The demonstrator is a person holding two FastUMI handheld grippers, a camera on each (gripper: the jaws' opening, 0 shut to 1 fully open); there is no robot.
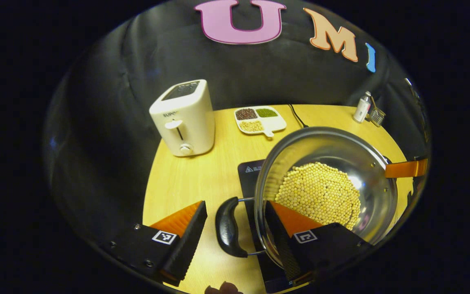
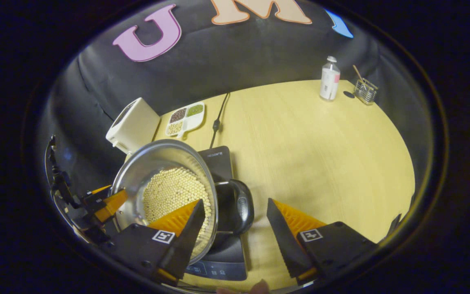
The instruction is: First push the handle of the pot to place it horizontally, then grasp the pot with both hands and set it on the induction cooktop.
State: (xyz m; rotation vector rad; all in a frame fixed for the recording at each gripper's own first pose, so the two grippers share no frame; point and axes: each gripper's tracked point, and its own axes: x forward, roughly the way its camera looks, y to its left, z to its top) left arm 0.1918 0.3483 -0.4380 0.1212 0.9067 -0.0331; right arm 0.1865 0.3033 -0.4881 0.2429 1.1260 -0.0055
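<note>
Pot [image 1: 329, 179], steel and holding pale round beans, sits over the black induction cooktop [image 2: 218, 157] near the tabletop's [image 2: 320, 155] front edge, well clear of the toaster [image 1: 184, 118] and divided dish [image 1: 259, 119] toward the back edge. Left claw [image 1: 235, 232] is spread wide, straddling one black side handle [image 1: 229, 232] without pressing it. Right claw [image 2: 235, 228] is likewise spread wide around the opposite handle [image 2: 241, 206], one finger inside the rim.
</note>
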